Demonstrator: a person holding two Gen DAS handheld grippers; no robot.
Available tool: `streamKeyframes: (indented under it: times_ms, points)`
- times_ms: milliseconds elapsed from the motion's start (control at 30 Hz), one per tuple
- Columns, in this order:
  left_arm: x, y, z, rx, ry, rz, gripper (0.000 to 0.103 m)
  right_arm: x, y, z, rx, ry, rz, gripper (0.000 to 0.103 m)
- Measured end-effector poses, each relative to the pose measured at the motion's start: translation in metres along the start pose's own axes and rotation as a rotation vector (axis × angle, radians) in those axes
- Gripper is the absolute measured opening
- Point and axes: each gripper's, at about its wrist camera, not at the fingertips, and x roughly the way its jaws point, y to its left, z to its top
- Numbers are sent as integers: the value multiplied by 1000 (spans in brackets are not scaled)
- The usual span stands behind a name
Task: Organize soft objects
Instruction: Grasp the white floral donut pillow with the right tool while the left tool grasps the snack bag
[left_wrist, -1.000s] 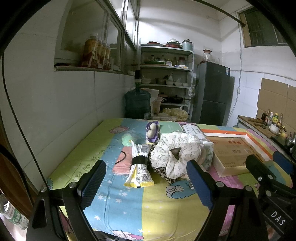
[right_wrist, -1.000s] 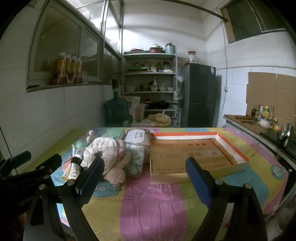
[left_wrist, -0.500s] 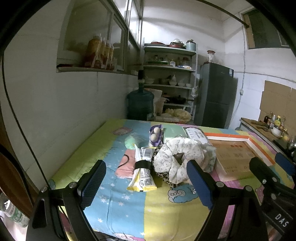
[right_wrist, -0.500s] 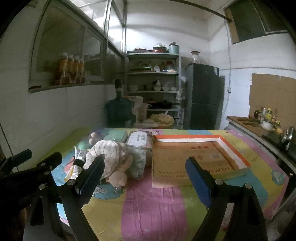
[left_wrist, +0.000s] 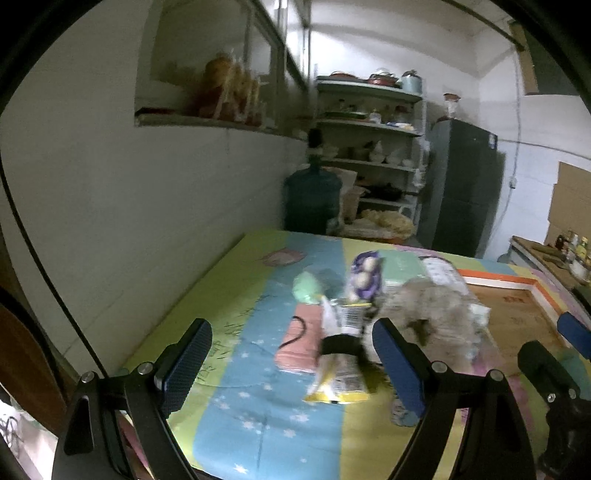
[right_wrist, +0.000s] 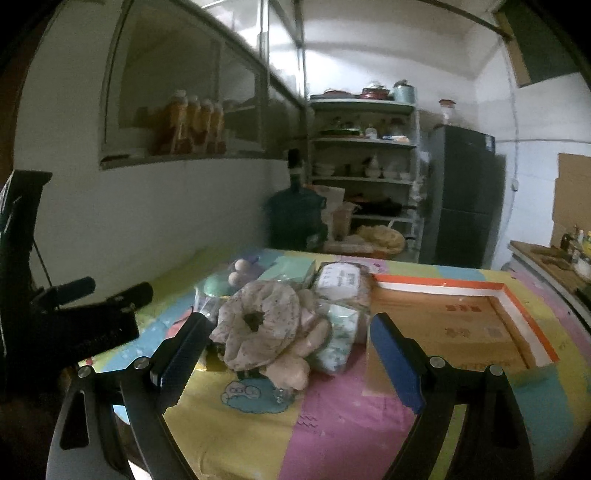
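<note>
Two grippers over worktop (right_wrist: 332, 424), fingers spread, nothing held
1 floral ring cushion (right_wrist: 258, 325); 1 tray box (right_wrist: 465, 325); 2 eggs (right_wrist: 238, 271); striped cloth; kitchen w/ shelf rack (right_wrist: 364, 173), fridge (right_wrist: 461, 195).

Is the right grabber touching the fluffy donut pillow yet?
Apart. The right wrist view shows the right gripper open, above the table, nearer the camera than the donut pillow.

Left gripper (left_wrist: 291, 363) now closer to snack packet (left_wrist: 341, 354), view blurred w/ motion; right gripper (right_wrist: 286, 354) nearer floral cushion (right_wrist: 258, 325).

Home kitchen: crockery shelves (right_wrist: 364, 147), fridge (right_wrist: 463, 195)
</note>
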Motion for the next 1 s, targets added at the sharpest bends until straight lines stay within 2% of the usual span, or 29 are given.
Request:
streamKeyframes:
  times_ms: [133,167,300,433,567,600,633,700,800,933,967,1000]
  points:
    - [13,7,0,-11,25,2,89,25,-1,5,-16,46,14,88]
    - [16,8,0,-13,30,-2,89,31,-1,6,-20,52,13,84]
    - [28,10,-1,-20,49,-24,89,56,-2,9,-27,101,49,57]
    - [39,10,-3,-20,79,-56,89,76,-3,2,-18,156,90,54]
    - [51,7,-6,-9,99,-78,89,90,-2,-2,-25,173,81,54]
    - [53,5,-7,-3,107,-89,89,93,-2,-2,-28,176,77,51]
    - [55,4,-9,1,113,-97,89,97,-2,-2,-34,182,74,48]
    - [59,0,-13,10,130,-118,89,102,-2,-3,-44,193,73,31]
    - [67,-7,-18,17,156,-142,89,104,-7,-4,-52,201,65,15]
    - [78,-15,-25,33,180,-147,89,99,-20,-2,-5,192,100,6]
    - [80,-17,-27,36,186,-149,86,96,-23,0,8,180,109,6]
    - [82,-17,-29,36,191,-151,77,94,-25,1,13,172,110,6]
